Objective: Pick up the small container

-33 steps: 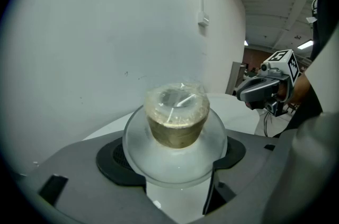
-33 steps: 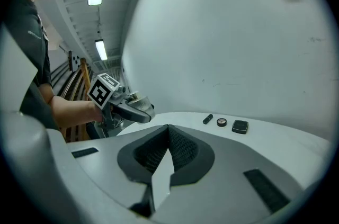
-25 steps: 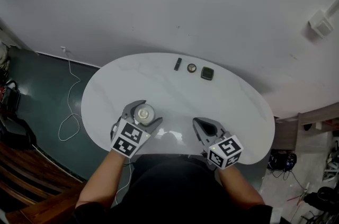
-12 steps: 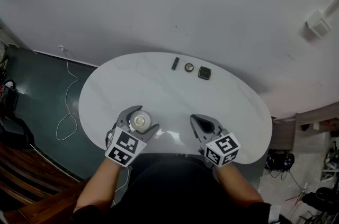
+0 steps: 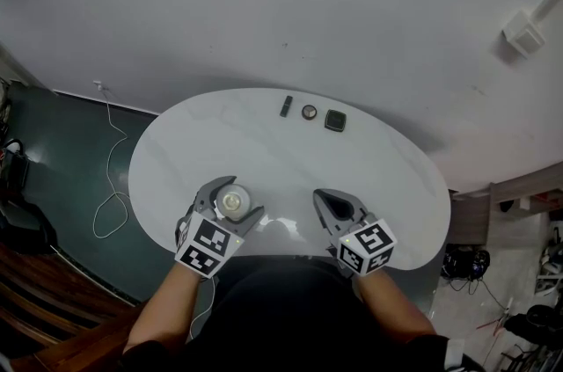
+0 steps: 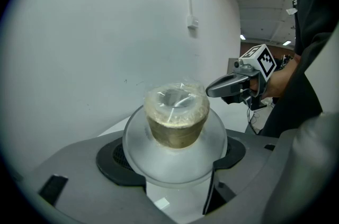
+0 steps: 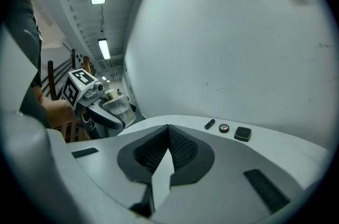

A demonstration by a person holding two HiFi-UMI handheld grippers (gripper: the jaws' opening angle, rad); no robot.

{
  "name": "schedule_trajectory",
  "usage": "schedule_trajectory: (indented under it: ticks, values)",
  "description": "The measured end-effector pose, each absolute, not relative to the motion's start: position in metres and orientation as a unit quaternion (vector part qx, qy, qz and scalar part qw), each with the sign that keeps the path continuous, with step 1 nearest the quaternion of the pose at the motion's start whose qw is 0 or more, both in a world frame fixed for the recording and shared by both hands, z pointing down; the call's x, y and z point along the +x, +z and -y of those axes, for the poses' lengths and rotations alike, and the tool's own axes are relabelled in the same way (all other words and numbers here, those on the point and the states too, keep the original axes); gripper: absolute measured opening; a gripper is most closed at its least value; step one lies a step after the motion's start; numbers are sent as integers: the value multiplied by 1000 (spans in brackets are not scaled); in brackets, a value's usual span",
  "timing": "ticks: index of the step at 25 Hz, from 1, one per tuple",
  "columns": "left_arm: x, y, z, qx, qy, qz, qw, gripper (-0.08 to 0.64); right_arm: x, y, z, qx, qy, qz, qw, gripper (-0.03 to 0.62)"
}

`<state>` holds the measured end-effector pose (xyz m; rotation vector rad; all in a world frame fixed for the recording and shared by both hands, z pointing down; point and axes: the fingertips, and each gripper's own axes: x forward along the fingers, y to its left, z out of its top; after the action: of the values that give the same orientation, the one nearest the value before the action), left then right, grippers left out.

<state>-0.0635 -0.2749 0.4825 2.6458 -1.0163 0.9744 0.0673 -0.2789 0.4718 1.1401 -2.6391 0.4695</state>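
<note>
The small container (image 6: 176,118) is a clear round tub with tan filling and a see-through lid. My left gripper (image 6: 175,150) is shut on it, one jaw on each side of its wide base. The head view shows this container (image 5: 233,200) in the left gripper (image 5: 229,205) over the near left part of the white oval table (image 5: 290,159). Behind it in the left gripper view is only wall. My right gripper (image 5: 329,203) hovers at the near middle of the table, shut, its pads (image 7: 180,150) pressed together on nothing.
At the table's far edge lie a black stick (image 5: 286,105), a round compact (image 5: 309,112) and a square black case (image 5: 335,120). A white cable (image 5: 110,201) trails on the dark floor to the left. The person's body is against the near edge.
Over the last second the left gripper with the container has drifted a little left and toward the person. The right gripper has barely moved.
</note>
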Motion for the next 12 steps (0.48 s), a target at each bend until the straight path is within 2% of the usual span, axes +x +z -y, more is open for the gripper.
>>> schedule_trajectory:
  ticks: [12]
  values:
    - [-62,485,276,882,329,330,70,345,66,473,275,393,160,899,114,-5]
